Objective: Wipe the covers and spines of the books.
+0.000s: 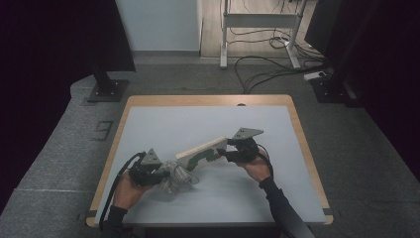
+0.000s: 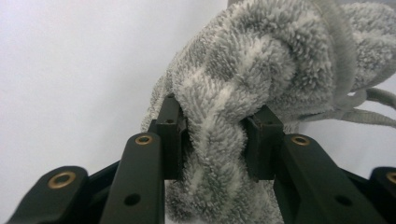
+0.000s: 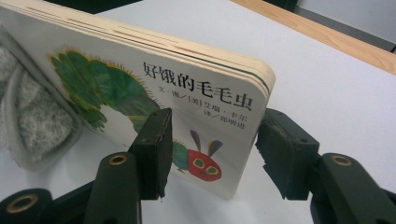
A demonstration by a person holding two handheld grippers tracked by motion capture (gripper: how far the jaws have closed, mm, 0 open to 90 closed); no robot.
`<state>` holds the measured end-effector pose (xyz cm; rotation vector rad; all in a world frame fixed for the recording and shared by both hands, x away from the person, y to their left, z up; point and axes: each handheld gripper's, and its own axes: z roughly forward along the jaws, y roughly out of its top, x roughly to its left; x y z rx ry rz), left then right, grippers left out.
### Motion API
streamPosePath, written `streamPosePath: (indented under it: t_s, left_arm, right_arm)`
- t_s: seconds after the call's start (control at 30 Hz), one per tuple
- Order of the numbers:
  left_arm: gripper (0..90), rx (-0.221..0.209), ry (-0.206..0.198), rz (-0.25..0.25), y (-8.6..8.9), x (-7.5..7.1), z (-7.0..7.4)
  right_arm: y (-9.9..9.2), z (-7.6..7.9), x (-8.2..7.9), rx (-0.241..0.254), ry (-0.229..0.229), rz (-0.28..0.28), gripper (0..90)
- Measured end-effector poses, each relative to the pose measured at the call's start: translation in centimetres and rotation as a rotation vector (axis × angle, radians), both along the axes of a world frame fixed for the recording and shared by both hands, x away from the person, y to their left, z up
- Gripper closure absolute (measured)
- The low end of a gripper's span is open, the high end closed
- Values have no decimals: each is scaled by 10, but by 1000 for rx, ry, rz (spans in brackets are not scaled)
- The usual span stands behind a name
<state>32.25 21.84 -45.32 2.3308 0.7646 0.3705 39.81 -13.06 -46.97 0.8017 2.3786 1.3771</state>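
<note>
In the high view, a board book [image 1: 202, 151] lay tilted near the middle of the pale desk [image 1: 198, 124], its thick cream page edges turned upward and a green picture on its cover. A crumpled grey towel [image 1: 177, 176] sat at the book's lower left end, touching it. The left gripper [image 1: 157, 174] met the towel, and the right gripper [image 1: 229, 152] met the book's far end.

In the left gripper view, the towel [image 2: 243, 84] looked fluffy, grey with paler stripes, bunched into thick folds with a flat hemmed band at one side. The left gripper [image 2: 217, 140] was clamped on a fold of it, the pile bulging around both pads.

In the right gripper view, the book [image 3: 154, 88] showed rounded corners, stiff layered pages and a green caterpillar with a red face beside printed characters. The right gripper [image 3: 219, 154] pinched the book's corner, one pad on the cover and the other behind. The towel [image 3: 32, 121] lay beneath the book's far end.
</note>
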Motion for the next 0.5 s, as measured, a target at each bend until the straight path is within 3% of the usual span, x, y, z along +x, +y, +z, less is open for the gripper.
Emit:
streamPosePath:
  t_s: [0.23,0.5]
  left_arm:
    - [635,-38,-50,-11,3,-6,24]
    - [635,-67,-42,0,15,-7,26]
  right_arm:
    - [-1,0,-1,-1,-3,2,455]
    - [0,0,-1,-1,-2,-1,452]
